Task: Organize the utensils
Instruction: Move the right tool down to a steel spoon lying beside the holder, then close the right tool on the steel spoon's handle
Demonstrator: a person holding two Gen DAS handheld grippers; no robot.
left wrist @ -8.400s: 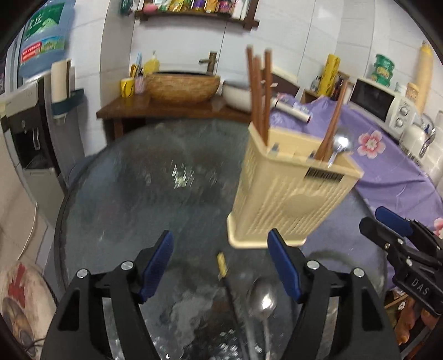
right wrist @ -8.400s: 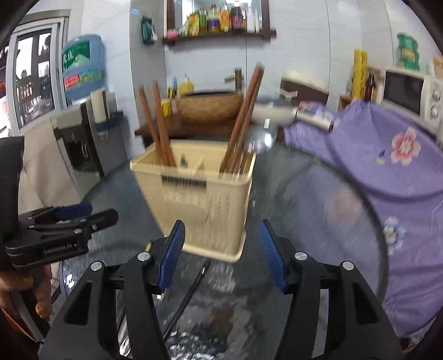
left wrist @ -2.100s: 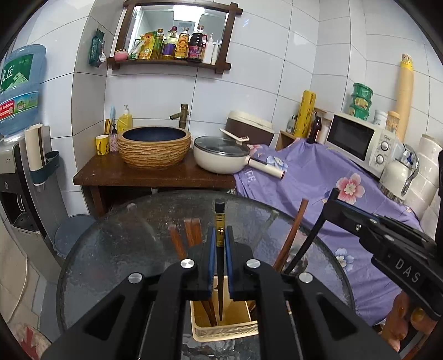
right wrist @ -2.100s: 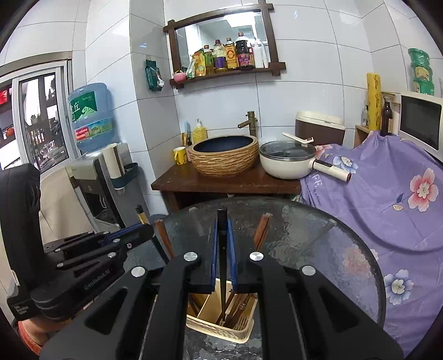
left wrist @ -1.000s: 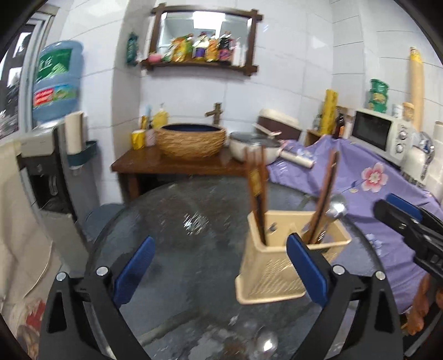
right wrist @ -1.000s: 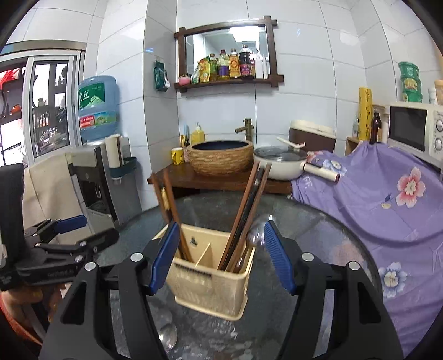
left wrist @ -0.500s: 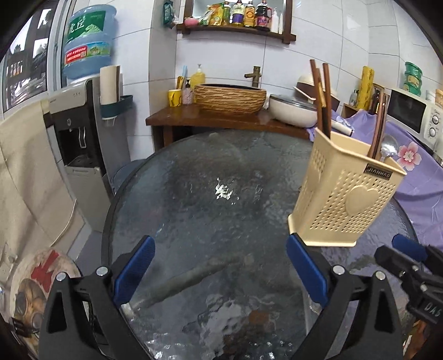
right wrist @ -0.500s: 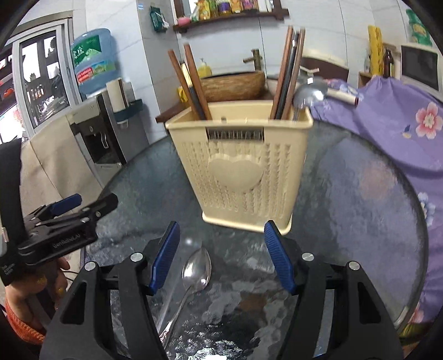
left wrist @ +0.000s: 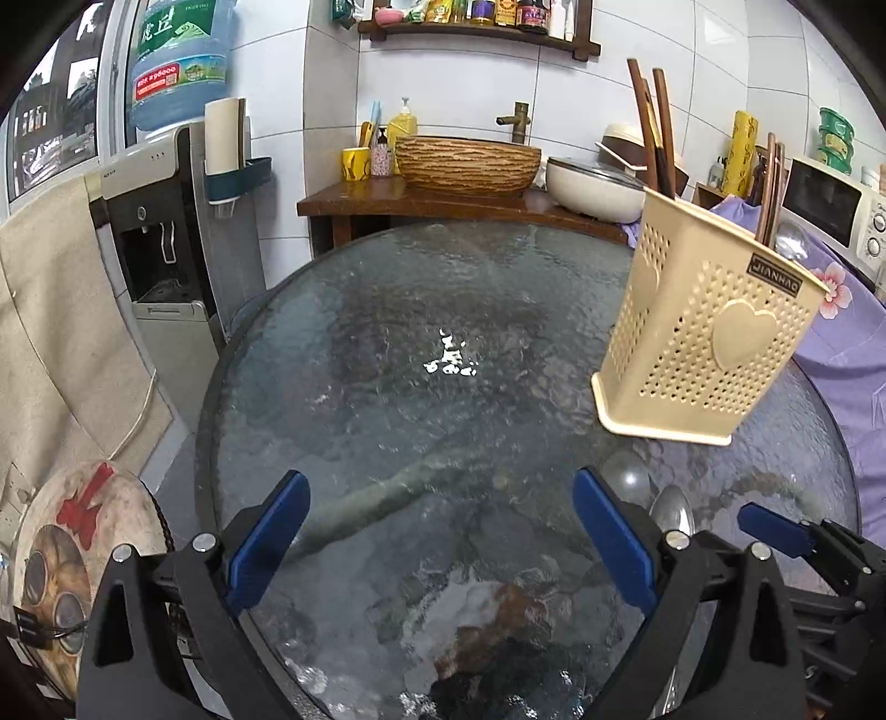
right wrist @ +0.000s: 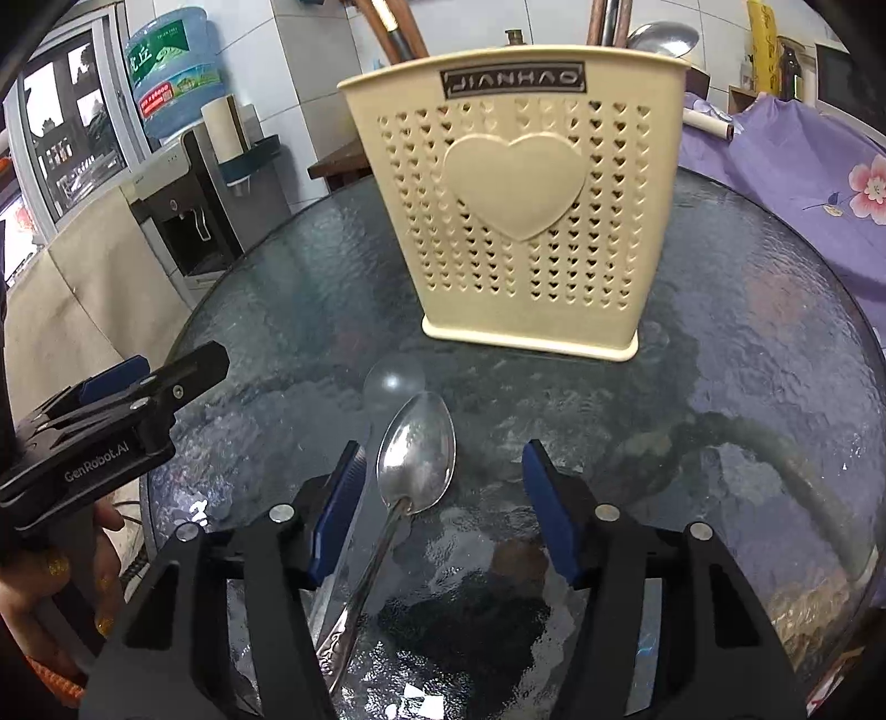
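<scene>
A cream perforated utensil holder (right wrist: 520, 221) stands on the round glass table (right wrist: 747, 332), with brown chopsticks (right wrist: 398, 27) and a spoon (right wrist: 662, 36) upright in it. A loose steel spoon (right wrist: 418, 459) lies flat on the glass in front of the holder. My right gripper (right wrist: 443, 476) hangs low over it. Its jaws are closing, the spoon's bowl lies between them, and the pads do not touch it. My left gripper (left wrist: 437, 515) is wide open over bare glass, left of the holder (left wrist: 703, 332). The spoon (left wrist: 673, 512) peeks out behind its right finger.
A water dispenser (left wrist: 166, 210) stands off the table's left edge. Behind the table are a wooden stand with a wicker basin (left wrist: 468, 160) and a white pot (left wrist: 592, 188). A purple flowered cloth (right wrist: 803, 160) covers the counter to the right. A person's hand (right wrist: 55, 581) holds the left gripper.
Both grippers, shut on chopsticks two seconds ago, have let them go into the holder and opened. Both have sunk towards the table. The loose spoon now lies between the right fingers.
</scene>
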